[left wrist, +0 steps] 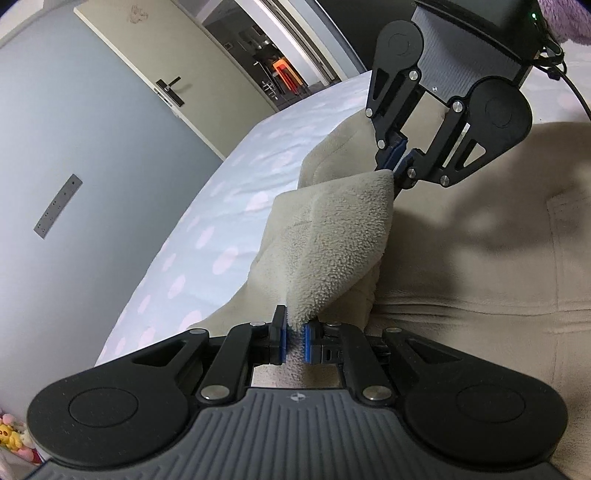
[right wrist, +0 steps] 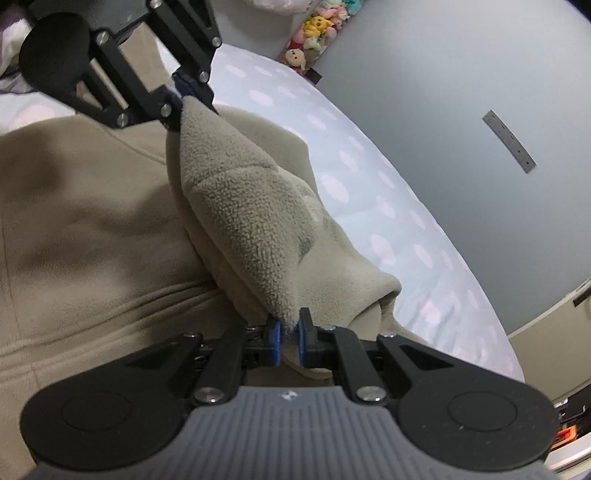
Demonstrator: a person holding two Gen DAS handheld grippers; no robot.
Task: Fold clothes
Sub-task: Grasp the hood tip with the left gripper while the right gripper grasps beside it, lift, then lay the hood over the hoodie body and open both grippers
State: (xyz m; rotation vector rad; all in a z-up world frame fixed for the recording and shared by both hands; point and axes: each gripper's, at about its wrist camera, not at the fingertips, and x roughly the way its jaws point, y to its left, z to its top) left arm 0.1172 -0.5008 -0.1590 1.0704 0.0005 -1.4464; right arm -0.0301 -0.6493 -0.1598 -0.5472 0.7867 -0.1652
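A beige fleece garment (left wrist: 461, 266) lies spread on the bed. One raised part of it, a sleeve or edge (left wrist: 340, 243), is stretched between the two grippers. My left gripper (left wrist: 294, 341) is shut on one end of that fleece. At the top of the left wrist view my right gripper (left wrist: 400, 162) pinches the other end. In the right wrist view my right gripper (right wrist: 288, 341) is shut on the fleece edge (right wrist: 258, 229), and the left gripper (right wrist: 184, 99) holds the far end at the upper left. The garment's body (right wrist: 85, 221) lies flat below.
The bed sheet (left wrist: 192, 243) is pale blue with pink cloud spots and curves off to a grey wall (left wrist: 55, 147). A door with a handle (left wrist: 168, 88) stands beyond. Plush toys (right wrist: 314, 33) line the bed's far side.
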